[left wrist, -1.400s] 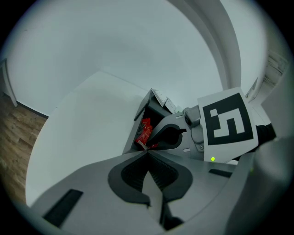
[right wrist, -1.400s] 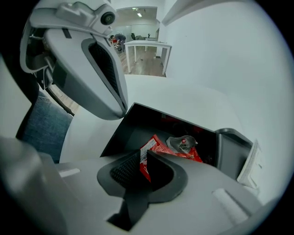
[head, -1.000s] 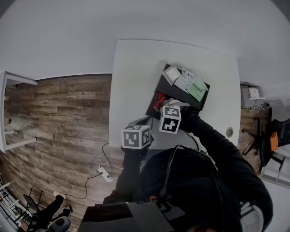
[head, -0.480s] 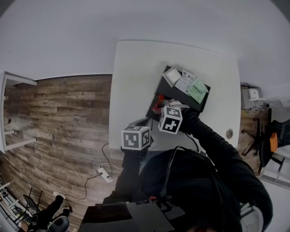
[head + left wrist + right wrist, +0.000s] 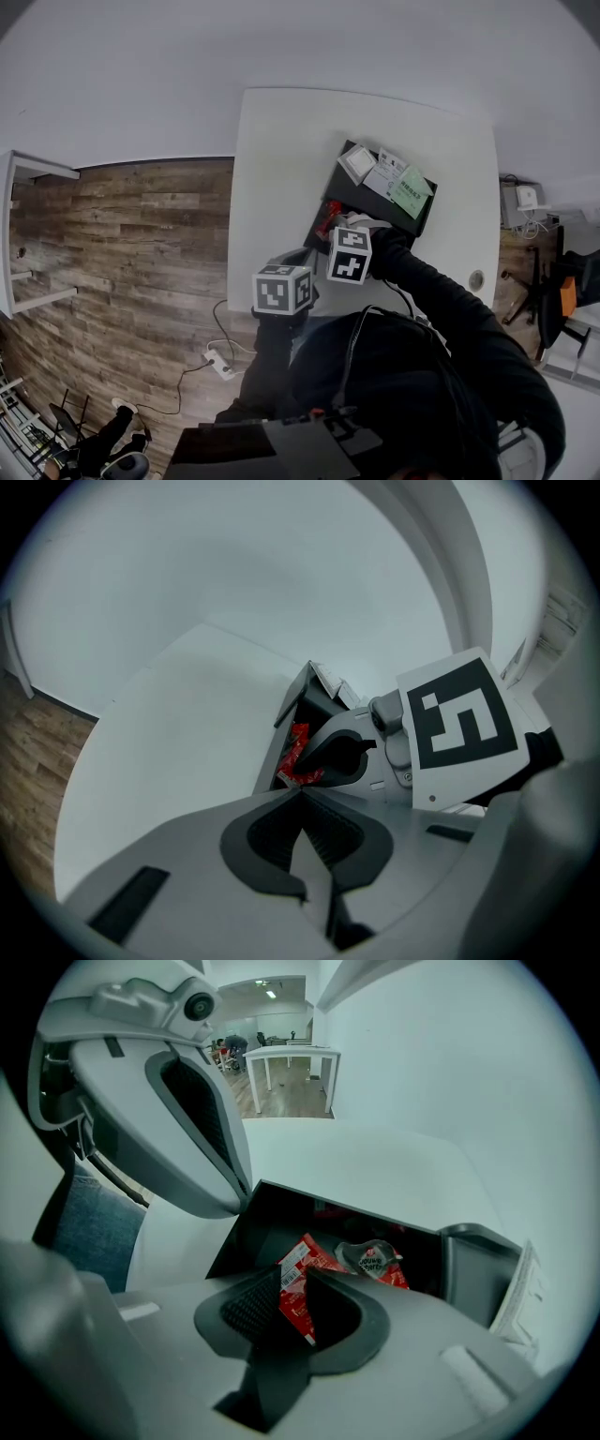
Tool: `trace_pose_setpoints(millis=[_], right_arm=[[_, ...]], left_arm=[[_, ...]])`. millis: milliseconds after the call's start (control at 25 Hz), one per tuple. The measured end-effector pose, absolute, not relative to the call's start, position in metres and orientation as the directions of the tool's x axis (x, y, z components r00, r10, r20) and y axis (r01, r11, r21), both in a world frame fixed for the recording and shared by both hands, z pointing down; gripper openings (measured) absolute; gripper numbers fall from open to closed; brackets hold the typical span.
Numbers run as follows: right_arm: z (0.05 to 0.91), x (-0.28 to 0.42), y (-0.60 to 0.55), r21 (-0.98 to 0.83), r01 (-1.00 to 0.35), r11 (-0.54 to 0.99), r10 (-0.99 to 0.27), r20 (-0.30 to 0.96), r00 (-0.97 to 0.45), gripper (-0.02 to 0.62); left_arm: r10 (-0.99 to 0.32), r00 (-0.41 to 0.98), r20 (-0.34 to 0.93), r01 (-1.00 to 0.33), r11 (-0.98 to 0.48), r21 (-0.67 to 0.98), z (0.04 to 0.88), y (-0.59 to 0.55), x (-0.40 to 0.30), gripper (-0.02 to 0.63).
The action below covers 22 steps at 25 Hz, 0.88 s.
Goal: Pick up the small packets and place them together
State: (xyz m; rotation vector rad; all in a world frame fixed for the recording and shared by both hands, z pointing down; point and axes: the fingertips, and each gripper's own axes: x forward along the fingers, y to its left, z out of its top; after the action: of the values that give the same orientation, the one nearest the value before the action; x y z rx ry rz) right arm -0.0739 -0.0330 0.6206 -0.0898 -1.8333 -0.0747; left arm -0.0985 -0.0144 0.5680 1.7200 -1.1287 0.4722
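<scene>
- My right gripper is closing its jaws on a red packet. The packet stands on edge between them, low in the middle of the right gripper view, and both pads look to be against its faces.
- My left gripper has its jaws pressed together with nothing in them. It hangs over the near edge of the white table, just beside the right one.
- The packet sits at the near left end of the black tray. Just beyond it lie a small clear cup and another red packet.
- The white and green packets are gathered at the upper right end of the tray in the head view, well apart from the red ones.
- I judge the red packet to be very light, thin and soft. The foil looks crinkled, so it should bend instead of resisting the pads.
- The film looks glossy, so I expect it to be slippery. A grip near one corner may let it swing or slide out.
- I think the best hold is across the flat faces near the middle, away from the sealed edge with the barcode.
- A light squeeze should do. It probably holds sauce or powder, and a hard pinch could burst a seam.
</scene>
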Motion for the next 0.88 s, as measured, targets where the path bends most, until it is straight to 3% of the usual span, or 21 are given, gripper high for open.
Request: trace_pose_setpoints(millis=[200, 520, 880], right_arm=[[0.622, -0.072, -0.029, -0.009, 0.099, 0.995, 0.035, 0.966, -0.258, 0.028], [0.618, -0.068, -0.027, -0.031, 0.105, 0.994, 0.059, 0.962, -0.266, 0.02], [0.582, -0.055, -0.031, -0.05, -0.013, 0.999, 0.041, 0.924, -0.38, 0.02]], left_arm=[[-0.479, 0.489, 0.729, -0.85, -0.076, 0.521, 0.567, -0.016, -0.101, 0.002], [-0.48, 0.487, 0.729, -0.85, -0.068, 0.523, 0.566, -0.015, -0.103, 0.002], [-0.478, 0.485, 0.732, -0.853, -0.074, 0.516, 0.565, -0.017, -0.102, 0.002]])
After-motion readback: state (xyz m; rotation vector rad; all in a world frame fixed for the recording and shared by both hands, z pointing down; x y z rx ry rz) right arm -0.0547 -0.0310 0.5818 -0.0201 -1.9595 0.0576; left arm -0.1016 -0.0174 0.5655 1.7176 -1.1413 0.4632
